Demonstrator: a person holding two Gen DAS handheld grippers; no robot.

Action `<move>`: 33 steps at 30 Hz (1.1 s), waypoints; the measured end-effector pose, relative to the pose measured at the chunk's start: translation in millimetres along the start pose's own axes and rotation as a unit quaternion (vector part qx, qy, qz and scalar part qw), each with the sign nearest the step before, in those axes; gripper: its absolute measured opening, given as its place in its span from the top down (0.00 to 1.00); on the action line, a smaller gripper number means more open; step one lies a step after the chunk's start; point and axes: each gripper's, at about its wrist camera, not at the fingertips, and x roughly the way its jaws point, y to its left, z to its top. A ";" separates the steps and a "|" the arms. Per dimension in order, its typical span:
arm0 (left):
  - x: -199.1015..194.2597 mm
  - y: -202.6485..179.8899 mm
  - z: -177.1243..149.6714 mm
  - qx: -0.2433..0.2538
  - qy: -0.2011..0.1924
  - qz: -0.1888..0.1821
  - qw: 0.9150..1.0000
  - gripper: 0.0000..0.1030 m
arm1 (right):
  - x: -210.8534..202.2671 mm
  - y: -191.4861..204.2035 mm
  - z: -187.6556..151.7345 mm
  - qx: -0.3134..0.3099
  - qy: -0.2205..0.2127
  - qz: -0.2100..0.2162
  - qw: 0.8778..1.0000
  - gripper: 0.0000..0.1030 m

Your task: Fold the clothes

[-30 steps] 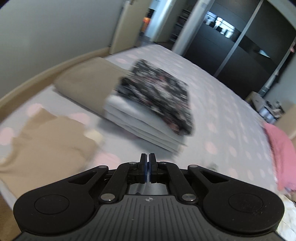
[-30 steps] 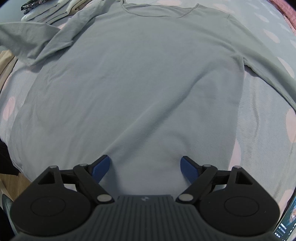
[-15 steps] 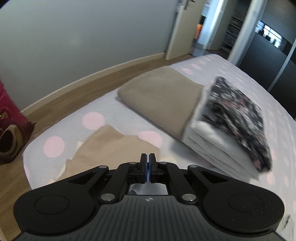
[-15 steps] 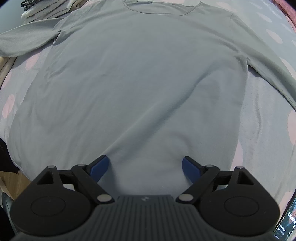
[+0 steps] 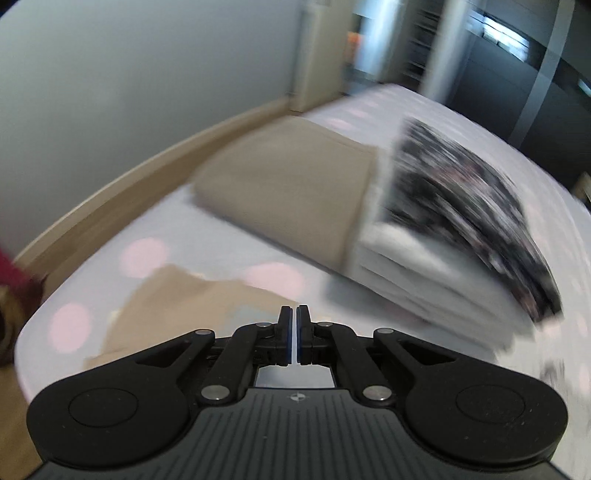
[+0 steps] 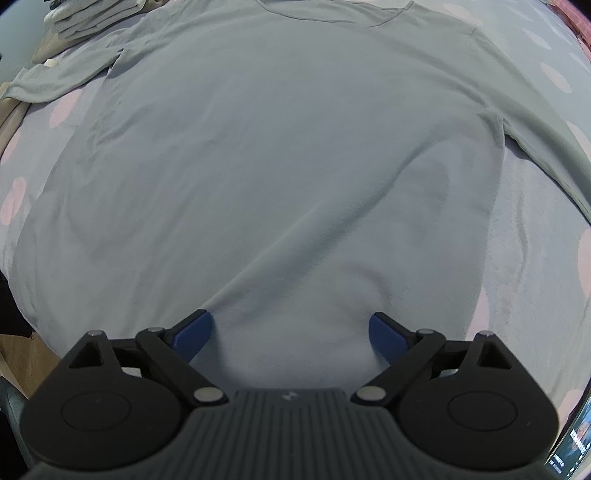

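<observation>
A grey long-sleeved shirt (image 6: 280, 155) lies spread flat on the bed, neckline at the far side. Its left sleeve (image 6: 62, 79) stretches out to the left and its right sleeve (image 6: 535, 136) runs off to the right. My right gripper (image 6: 290, 328) is open, its blue pads straddling the shirt's near hem. My left gripper (image 5: 294, 325) is shut and empty, above the bed corner; the view is motion-blurred. A tan garment (image 5: 192, 299) lies just ahead of it.
A folded stack (image 5: 436, 266) of white clothes topped by a black floral piece (image 5: 465, 206) sits beside a folded beige piece (image 5: 291, 184) on the dotted bed sheet (image 5: 147, 254). The stack also shows in the right wrist view (image 6: 92, 18). Wooden floor and wall lie left.
The shirt's left sleeve went from bunched to stretched out left. My left gripper swung left, then back right, staying shut. The right gripper stayed open at the hem.
</observation>
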 end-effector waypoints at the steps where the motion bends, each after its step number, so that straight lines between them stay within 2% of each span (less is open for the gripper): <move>1: 4.1 -6.9 -1.2 0.013 0.005 0.000 1.000 0.91 | -0.6 -0.4 -0.6 0.000 0.001 0.000 1.000 0.08; 3: 12.2 -18.0 -4.0 0.034 0.010 0.009 0.999 0.79 | 0.2 0.1 -0.6 0.001 0.001 0.001 1.000 0.07; 8: 34.5 -17.3 -9.4 0.052 0.016 0.061 0.997 0.63 | 1.4 1.8 -0.2 -0.002 0.003 0.001 1.000 0.06; 12: 45.4 5.2 -14.2 0.022 0.010 0.095 0.995 0.60 | 2.7 2.4 0.5 -0.005 0.005 0.003 1.000 0.04; 17: 56.0 30.3 -26.4 -0.016 0.022 0.106 0.994 0.61 | 5.2 3.1 2.1 -0.006 0.008 0.008 1.000 0.01; 20: 61.4 38.3 -33.3 -0.032 0.036 0.096 0.994 0.70 | 3.1 1.0 -0.5 -0.007 0.010 0.007 1.000 0.00; 22: 58.6 35.0 -34.8 -0.019 0.030 0.097 0.995 0.79 | 4.2 2.6 0.2 -0.007 0.010 0.007 1.000 0.00; 24: 52.6 30.1 -34.9 -0.010 0.018 0.093 0.995 0.93 | 4.7 3.4 0.4 -0.007 0.011 0.007 1.000 0.00; 27: 36.1 20.7 -32.4 0.000 -0.015 0.089 0.996 0.95 | 4.3 3.8 -0.4 -0.007 0.010 0.007 1.000 0.00; 30: 14.5 13.2 -23.4 -0.021 -0.051 0.071 0.996 0.95 | 2.9 2.0 -2.2 -0.006 0.009 0.008 1.000 0.00; 33: -18.4 5.7 -15.9 -0.034 -0.104 0.060 0.992 0.96 | 2.6 1.0 -2.9 -0.006 0.009 0.010 1.000 0.00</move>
